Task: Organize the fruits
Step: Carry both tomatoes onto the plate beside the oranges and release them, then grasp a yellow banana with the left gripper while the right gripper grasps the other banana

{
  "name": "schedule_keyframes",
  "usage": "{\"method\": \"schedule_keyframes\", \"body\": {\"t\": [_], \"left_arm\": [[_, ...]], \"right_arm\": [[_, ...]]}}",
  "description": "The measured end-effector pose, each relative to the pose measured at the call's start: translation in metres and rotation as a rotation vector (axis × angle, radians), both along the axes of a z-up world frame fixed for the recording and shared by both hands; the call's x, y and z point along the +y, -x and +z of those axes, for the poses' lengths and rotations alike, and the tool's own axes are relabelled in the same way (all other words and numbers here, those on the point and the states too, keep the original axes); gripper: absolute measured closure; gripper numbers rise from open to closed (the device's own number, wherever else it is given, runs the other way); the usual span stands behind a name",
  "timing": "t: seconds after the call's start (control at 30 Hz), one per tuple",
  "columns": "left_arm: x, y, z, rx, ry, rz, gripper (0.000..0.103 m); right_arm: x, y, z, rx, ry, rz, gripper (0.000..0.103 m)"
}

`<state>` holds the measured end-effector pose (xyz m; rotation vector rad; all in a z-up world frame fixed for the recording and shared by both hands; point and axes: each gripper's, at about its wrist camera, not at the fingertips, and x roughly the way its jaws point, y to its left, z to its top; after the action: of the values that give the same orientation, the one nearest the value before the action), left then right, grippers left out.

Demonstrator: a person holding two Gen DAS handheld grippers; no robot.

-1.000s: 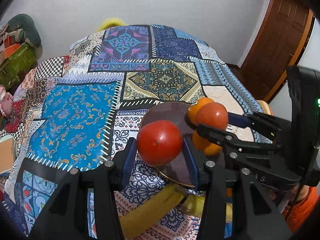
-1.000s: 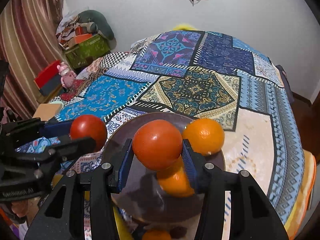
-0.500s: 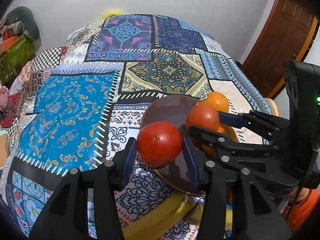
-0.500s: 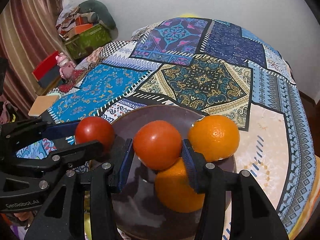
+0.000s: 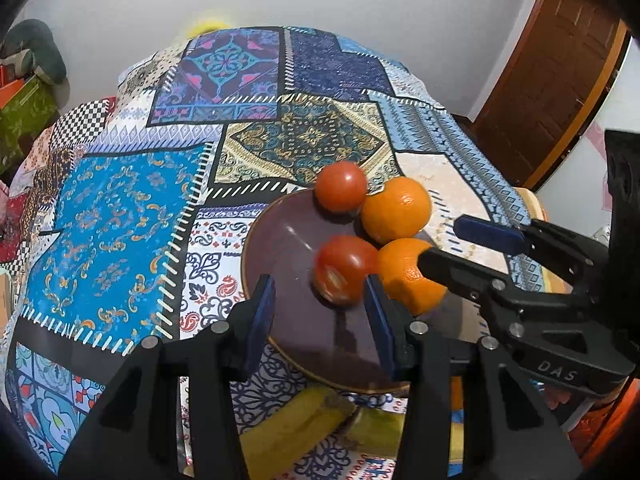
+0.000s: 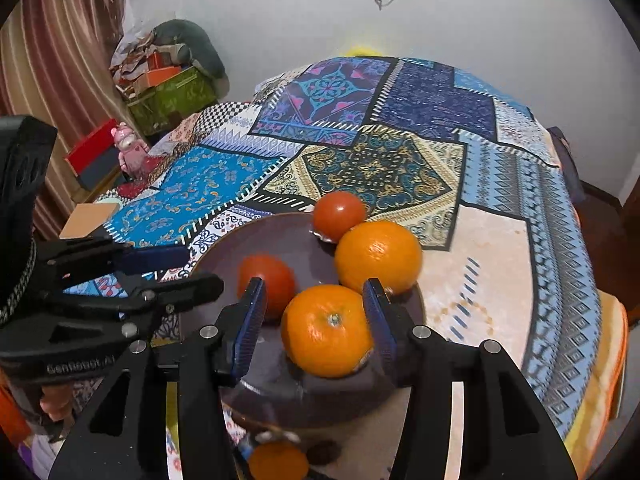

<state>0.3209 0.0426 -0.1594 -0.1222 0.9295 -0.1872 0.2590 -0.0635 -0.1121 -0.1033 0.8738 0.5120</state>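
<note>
A dark purple plate (image 5: 280, 240) (image 6: 288, 236) lies on the patchwork cloth. It holds two tomatoes and two oranges. The far tomato (image 5: 340, 186) (image 6: 338, 214) rests at the plate's back edge beside one orange (image 5: 396, 210) (image 6: 378, 256). The near tomato (image 5: 344, 268) (image 6: 268, 280) is blurred, on the plate beside the other orange (image 5: 408, 276) (image 6: 328, 330). My left gripper (image 5: 320, 312) is open and empty just behind the near tomato. My right gripper (image 6: 314, 320) is open, its jaws either side of the near orange.
Bananas (image 5: 296, 428) lie on the cloth in front of the plate. Another orange (image 6: 276, 460) lies below the plate's near rim. Boxes and a pink toy (image 6: 128, 148) stand at the left beyond the bed. A wooden door (image 5: 552, 72) is at the right.
Both grippers opened and let go of their tomatoes, which now lie on the plate. Both grippers have drawn back a little.
</note>
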Motion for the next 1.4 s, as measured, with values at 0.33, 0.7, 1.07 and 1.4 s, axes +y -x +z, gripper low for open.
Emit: {"method": "schedule_keyframes", "body": {"t": [0.33, 0.7, 1.07, 1.4], "left_arm": [[0.008, 0.026, 0.013, -0.005, -0.029, 0.007, 0.057], [0.02, 0.073, 0.0, 0.045, -0.07, -0.009, 0.057], [0.021, 0.082, -0.029, 0.105, -0.095, -0.029, 0.055], [0.016, 0.077, -0.04, 0.118, -0.082, -0.061, 0.048]], "right_arm": [[-0.022, 0.027, 0.008, 0.0, -0.024, -0.024, 0.056], [-0.024, 0.066, 0.004, 0.015, -0.035, -0.016, 0.056], [-0.007, 0.086, -0.015, 0.075, -0.078, 0.043, 0.056], [0.011, 0.088, -0.031, 0.131, -0.088, 0.093, 0.056]]}}
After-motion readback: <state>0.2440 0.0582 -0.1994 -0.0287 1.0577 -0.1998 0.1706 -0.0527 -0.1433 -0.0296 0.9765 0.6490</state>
